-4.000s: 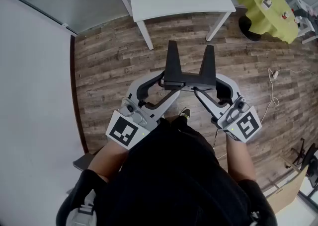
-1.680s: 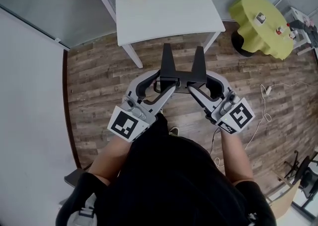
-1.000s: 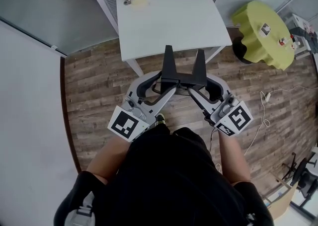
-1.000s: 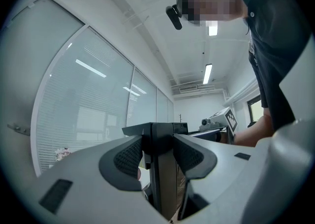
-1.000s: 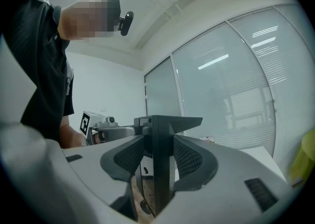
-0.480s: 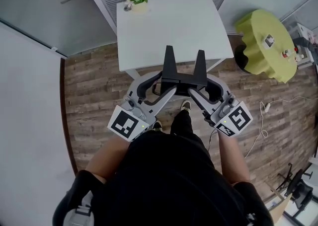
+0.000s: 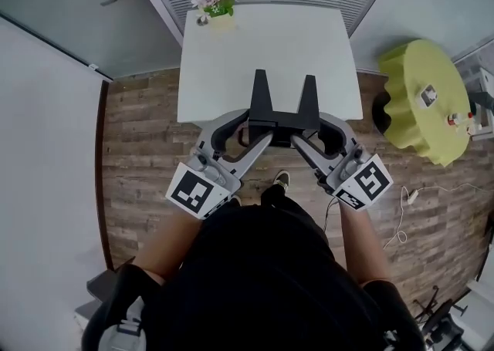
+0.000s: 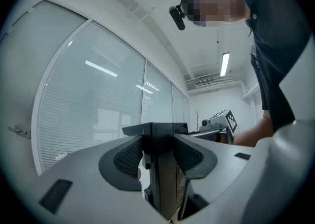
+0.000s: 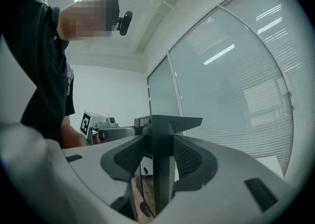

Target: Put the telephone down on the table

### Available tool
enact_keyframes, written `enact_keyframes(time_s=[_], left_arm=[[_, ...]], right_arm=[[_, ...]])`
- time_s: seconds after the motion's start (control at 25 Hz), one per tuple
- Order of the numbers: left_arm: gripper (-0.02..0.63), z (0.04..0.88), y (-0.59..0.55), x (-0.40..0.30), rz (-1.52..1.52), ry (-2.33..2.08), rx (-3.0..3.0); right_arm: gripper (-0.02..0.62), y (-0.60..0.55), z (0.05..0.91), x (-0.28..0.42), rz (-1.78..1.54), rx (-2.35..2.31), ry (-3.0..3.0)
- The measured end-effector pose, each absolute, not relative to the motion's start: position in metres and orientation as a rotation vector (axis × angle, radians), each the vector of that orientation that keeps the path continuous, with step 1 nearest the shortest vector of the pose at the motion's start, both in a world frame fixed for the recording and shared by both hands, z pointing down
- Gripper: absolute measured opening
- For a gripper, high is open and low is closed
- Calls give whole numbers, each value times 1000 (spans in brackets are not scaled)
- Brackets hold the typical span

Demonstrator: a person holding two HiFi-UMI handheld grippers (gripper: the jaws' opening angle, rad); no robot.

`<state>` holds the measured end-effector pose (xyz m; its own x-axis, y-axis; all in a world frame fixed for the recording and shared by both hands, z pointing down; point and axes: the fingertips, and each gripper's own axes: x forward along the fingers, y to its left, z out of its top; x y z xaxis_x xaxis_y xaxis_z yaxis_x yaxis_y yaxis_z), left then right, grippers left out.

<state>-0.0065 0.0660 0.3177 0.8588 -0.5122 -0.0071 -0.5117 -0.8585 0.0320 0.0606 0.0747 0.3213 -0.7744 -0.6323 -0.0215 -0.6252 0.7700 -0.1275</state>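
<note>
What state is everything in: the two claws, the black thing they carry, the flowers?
left gripper: shut on the telephone.
right gripper: shut on the telephone.
telephone: held in the air at the table's near edge, not set down.
flower pot: upright at the table's far left corner.

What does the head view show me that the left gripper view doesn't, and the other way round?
Only the head view: the white table with a small flowerpot at its far left corner, the yellow-green round table and the wooden floor. Only the left gripper view: the ceiling light and the camera on the person's head. Both: the black telephone, which the left gripper clamps between its fingers, and the right gripper at its other side.
</note>
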Motion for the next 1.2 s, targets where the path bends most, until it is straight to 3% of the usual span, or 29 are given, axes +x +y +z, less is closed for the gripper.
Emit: enact_keyframes(time_s=[0.64,1.2], left_arm=[[199,336,0,48,67,-999,2919],[199,367,-104,31,81,-914,2884]], right_arm=[[199,-2,338,115,-254,-840,2935],[198,-102,372,97,-361,-898,2949]])
